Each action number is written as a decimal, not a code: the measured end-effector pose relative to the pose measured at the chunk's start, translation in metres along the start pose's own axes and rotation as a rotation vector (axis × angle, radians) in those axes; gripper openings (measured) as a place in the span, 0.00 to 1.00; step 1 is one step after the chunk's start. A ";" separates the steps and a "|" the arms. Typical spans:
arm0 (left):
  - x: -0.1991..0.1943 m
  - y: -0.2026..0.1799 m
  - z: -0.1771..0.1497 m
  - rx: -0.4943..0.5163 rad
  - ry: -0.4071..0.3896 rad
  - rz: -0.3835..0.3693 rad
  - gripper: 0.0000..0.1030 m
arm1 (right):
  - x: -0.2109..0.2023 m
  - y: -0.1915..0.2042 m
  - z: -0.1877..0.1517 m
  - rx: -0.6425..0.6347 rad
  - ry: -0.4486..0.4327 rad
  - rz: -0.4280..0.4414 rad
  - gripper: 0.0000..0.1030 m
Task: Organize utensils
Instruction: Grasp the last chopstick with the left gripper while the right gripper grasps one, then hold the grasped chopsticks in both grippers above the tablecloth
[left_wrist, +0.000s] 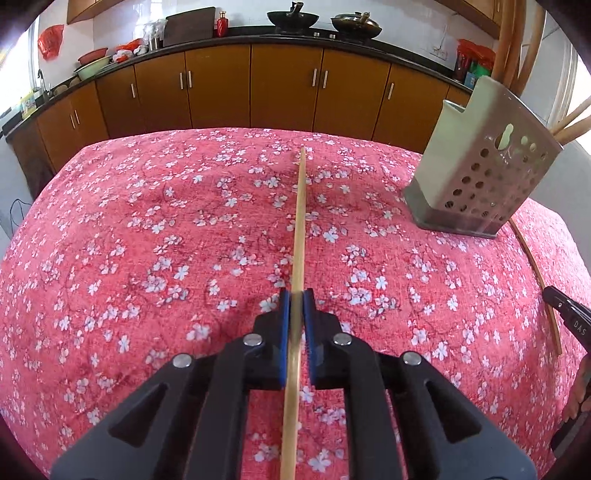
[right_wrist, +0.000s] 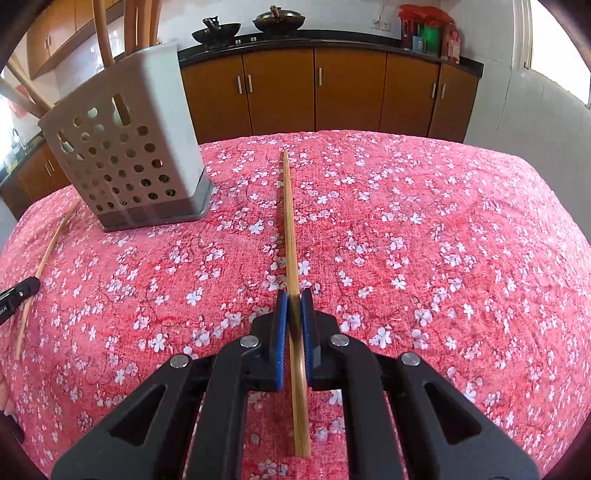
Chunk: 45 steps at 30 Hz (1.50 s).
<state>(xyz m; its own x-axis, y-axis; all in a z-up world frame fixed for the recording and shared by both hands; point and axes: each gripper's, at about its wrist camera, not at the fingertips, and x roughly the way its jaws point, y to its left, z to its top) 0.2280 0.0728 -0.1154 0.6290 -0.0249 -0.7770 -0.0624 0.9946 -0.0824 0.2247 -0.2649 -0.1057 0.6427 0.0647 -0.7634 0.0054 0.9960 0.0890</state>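
**Two chopsticks gripped, holder waiting between them**

Left wrist view. The left claw (left_wrist: 296, 295) is closed on a chopstick (left_wrist: 300, 221), blue pads pinching it partway along the shaft. Its long axis runs along the fingers: the far tip points away toward the cabinets (left_wrist: 284, 85), the near end trails back under the claw. It sits over the flowered table (left_wrist: 147, 229); whether it is lifted off the cloth I cannot tell. The perforated holder (left_wrist: 484, 177) stands to the right, with wooden handles rising out of it. The other claw and its stick show at the right edge.

Right wrist view. The right claw (right_wrist: 294, 295) is likewise clamped on a second chopstick (right_wrist: 290, 221), gripped nearer its back end, tip pointing away, axis nearly in line with the fingers. The holder (right_wrist: 125, 155) stands ahead to the left.

Judgement on the step: each stick lies horizontal, while the holder opens upward. To drop in cleanly, tilt the wrist until the stick is near upright, bring the lower end over the opening clear of the handles already inside, then release. Going one claw at a time should avoid a clash at the rim.
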 end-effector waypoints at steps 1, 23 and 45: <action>0.001 0.003 0.001 -0.006 0.000 -0.007 0.11 | 0.001 -0.001 0.000 0.003 0.000 0.003 0.08; -0.003 0.005 -0.001 -0.036 0.000 -0.036 0.11 | -0.002 -0.001 -0.002 -0.001 -0.003 -0.005 0.08; -0.002 0.005 -0.001 -0.037 0.001 -0.037 0.11 | -0.002 -0.001 -0.002 -0.001 -0.003 -0.005 0.08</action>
<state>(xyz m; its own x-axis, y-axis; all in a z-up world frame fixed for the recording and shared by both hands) 0.2254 0.0776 -0.1147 0.6309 -0.0613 -0.7734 -0.0680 0.9887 -0.1339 0.2218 -0.2660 -0.1057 0.6450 0.0595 -0.7618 0.0081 0.9964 0.0847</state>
